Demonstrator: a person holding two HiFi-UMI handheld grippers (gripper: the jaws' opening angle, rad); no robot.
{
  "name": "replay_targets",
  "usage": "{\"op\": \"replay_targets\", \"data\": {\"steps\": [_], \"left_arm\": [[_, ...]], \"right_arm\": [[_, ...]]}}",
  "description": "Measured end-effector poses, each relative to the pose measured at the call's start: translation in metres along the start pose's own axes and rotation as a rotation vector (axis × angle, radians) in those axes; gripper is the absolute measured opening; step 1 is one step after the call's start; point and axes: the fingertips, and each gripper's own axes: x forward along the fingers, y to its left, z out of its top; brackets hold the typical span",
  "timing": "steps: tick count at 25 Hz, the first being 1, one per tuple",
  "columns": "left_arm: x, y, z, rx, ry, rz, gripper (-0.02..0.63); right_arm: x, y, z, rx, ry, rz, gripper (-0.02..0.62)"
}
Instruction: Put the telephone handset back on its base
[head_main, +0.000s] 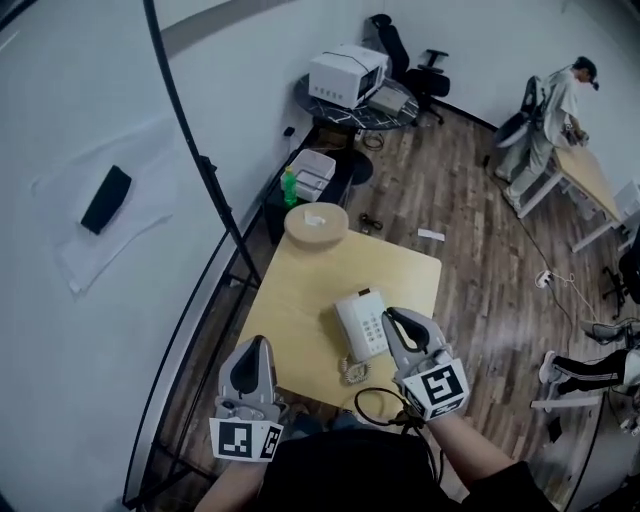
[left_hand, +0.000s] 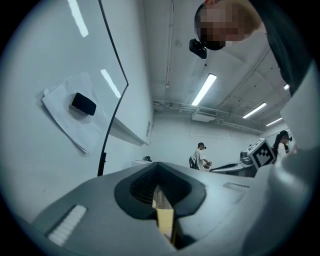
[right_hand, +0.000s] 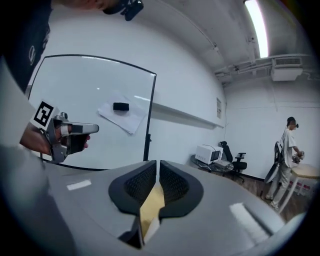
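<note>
A white telephone (head_main: 361, 324) with a keypad lies on the light wooden table (head_main: 300, 300). Its handset looks to rest along the base's left side, and the coiled cord (head_main: 352, 372) bunches at the near end. My right gripper (head_main: 393, 316) hovers just right of the phone, jaws shut with nothing between them (right_hand: 156, 169). My left gripper (head_main: 257, 343) sits over the table's near left part, away from the phone, jaws together and empty (left_hand: 159, 170). Both gripper views point out at the room, so the phone is hidden in them.
A round wooden stool (head_main: 316, 223) stands past the table's far edge. A whiteboard (head_main: 90, 150) with a black eraser (head_main: 106, 199) lines the left side. A white appliance (head_main: 346, 74) sits on a dark round table at the back. A person (head_main: 566, 100) stands far right.
</note>
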Motion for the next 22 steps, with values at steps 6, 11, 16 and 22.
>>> {"op": "replay_targets", "data": {"steps": [6,11,16,22], "left_arm": [[0.016,-0.031,0.020,0.042,-0.013,-0.080,0.000],[0.021,-0.052,0.027,0.057,-0.013,-0.120,0.000],[0.025,-0.066,0.027,0.052,-0.012,-0.151,0.000],[0.028,-0.073,0.023,0.048,-0.008,-0.163,0.000]], "right_arm": [[-0.030,0.011,0.013,0.036,-0.118,-0.010,0.018],[-0.047,0.008,0.018,0.088,-0.178,-0.031,0.015],[-0.051,0.009,0.019,0.073,-0.183,-0.034,0.009],[-0.048,0.010,0.013,0.076,-0.171,-0.035,0.008]]}}
